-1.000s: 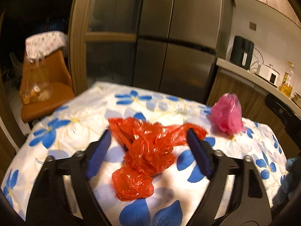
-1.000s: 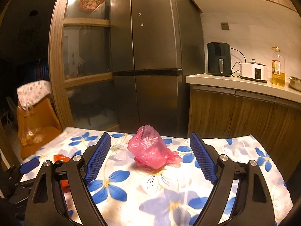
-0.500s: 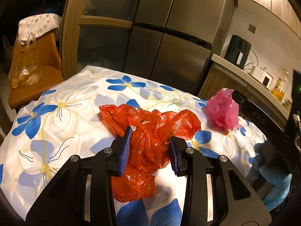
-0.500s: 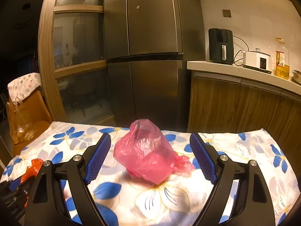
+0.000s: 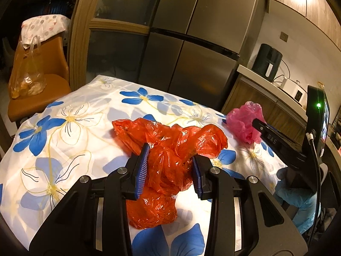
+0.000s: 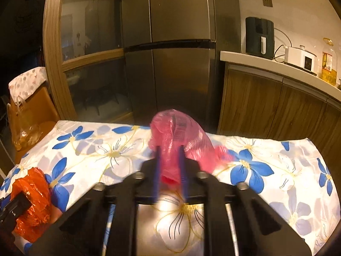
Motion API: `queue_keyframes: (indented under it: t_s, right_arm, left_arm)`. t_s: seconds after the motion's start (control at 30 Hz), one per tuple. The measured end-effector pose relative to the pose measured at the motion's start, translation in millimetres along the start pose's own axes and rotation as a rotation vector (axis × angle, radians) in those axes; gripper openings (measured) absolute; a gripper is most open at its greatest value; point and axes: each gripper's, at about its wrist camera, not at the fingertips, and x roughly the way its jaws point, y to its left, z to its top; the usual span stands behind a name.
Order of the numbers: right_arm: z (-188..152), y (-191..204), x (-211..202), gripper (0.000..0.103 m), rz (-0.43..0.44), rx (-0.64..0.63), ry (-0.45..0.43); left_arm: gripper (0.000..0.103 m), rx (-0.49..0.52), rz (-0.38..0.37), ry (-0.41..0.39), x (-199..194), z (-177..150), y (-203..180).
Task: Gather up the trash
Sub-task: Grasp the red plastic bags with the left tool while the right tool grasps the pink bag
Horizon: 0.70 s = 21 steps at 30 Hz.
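Note:
A crumpled orange plastic bag [image 5: 168, 134] lies on the flower-print tablecloth [image 5: 70, 128]. My left gripper [image 5: 170, 155] is shut on its middle, both blue pads pressing into the plastic. To the right, a pink plastic bag [image 5: 240, 117] has one finger [image 5: 275, 143] of my right gripper at its side. In the right wrist view my right gripper [image 6: 169, 149] is closing, and its pads squeeze the lower part of the pink bag [image 6: 183, 128]. The orange bag [image 6: 32, 189] shows at the lower left there.
An orange chair [image 5: 36, 102] with a clear carrier bag [image 5: 25, 79] stands left of the table. A steel fridge [image 5: 191, 42] is behind. The counter [image 6: 277, 64] carries an air fryer [image 6: 259, 37], a cooker and an oil bottle [image 6: 329, 61]. A blue-gloved hand [image 5: 298, 198] holds the right gripper.
My left gripper closed on the orange bag and stays there. My right gripper moved forward and down around the pink bag, then snapped from wide open onto it.

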Motion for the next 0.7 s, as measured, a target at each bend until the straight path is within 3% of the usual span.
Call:
queue_keyframes:
  t_s: [0.13,0.7]
  right_arm:
    - [-1,-7,-13,0.002,0.015,0.033,-0.002]
    - [-16,-41,-139,0.002,0.048,0.051,-0.106]
  left_arm:
    - [0.035,0.002,0.008,-0.008,-2,0,-1]
    - [0.034,0.059,-0.001,-0.045,-40,-4,-34]
